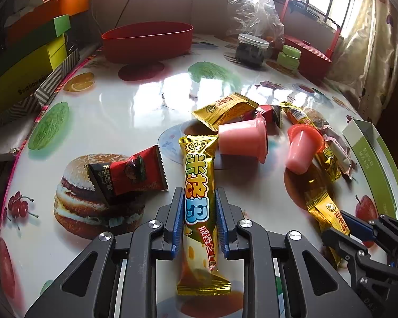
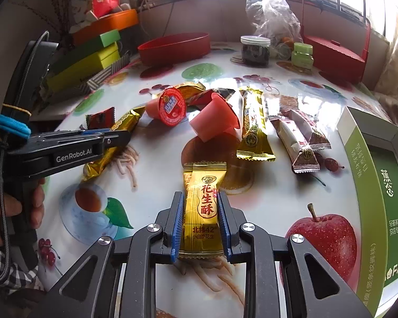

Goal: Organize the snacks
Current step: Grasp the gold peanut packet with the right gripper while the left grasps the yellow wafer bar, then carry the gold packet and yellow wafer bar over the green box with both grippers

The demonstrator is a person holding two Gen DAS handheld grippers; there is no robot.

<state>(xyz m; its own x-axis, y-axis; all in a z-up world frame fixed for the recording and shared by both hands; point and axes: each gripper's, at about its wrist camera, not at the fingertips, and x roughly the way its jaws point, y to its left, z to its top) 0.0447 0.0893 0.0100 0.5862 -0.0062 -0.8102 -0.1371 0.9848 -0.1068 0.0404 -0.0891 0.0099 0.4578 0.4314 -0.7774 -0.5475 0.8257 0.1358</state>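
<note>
Your left gripper [image 1: 199,206] is pinching the rice bar [image 1: 199,193] across its lower half; the bar is a long gold foil wrapper with blue lettering, lying lengthwise between the jaws over the near edge of the table [image 1: 114,106]; its far end points at the snack pile in the middle. Just left of it lies a red-and-black packet [image 1: 130,172], near enough to be dragged along if you sweep sideways; lift straight up first. The foil looks slick and the fill soft; in my judgement too hard a squeeze could crush it, too light a one could let it slide out.

Two pink jelly cups [image 1: 241,140] lie tipped over in the pile, free to roll if knocked.

Your right gripper [image 2: 201,212] is pinching the peanut candy [image 2: 203,206], a short gold packet with red characters, near the near edge; the grip sits on its near half, so the far end may droop.

The red tray [image 2: 172,46] stands at the far edge, the green box [image 2: 379,185] at the right edge; both arms travelling to one container risk a collision.
</note>
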